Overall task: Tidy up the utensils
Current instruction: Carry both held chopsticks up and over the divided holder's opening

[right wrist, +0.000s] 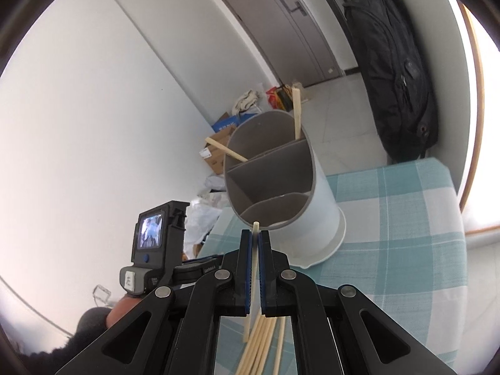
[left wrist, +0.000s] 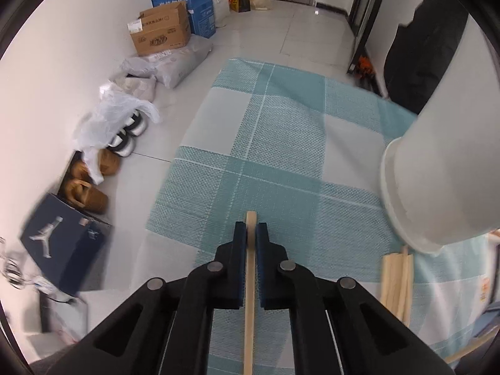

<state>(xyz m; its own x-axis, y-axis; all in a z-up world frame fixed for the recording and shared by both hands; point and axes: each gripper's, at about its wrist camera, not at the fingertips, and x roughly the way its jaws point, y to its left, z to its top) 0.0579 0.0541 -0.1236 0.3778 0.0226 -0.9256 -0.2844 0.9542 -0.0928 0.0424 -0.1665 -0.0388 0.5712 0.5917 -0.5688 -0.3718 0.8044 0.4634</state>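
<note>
A single wooden chopstick (left wrist: 250, 281) is pinched between the pads of the left gripper (left wrist: 250, 229), its end poking just past the fingertips above the teal checked cloth (left wrist: 265, 131). A second chopstick (right wrist: 255, 250) is clamped in the same way by the right gripper (right wrist: 256, 234), with its tip aimed at the mouth of the white utensil holder (right wrist: 325, 206). The holder is divided by grey partitions into 3 compartments, and 2 chopsticks (right wrist: 297, 112) are already leaned in the far one (they rest against its rim, so they are kept upright and out of the way). The near compartment appears to be empty. The grip is placed near the stick's end, presumably so that the long free part can be swung over the rim. Loose chopsticks (right wrist: 262, 343) are left lying on the cloth beside the holder, so the sorting is judged to be only partly done.
</note>
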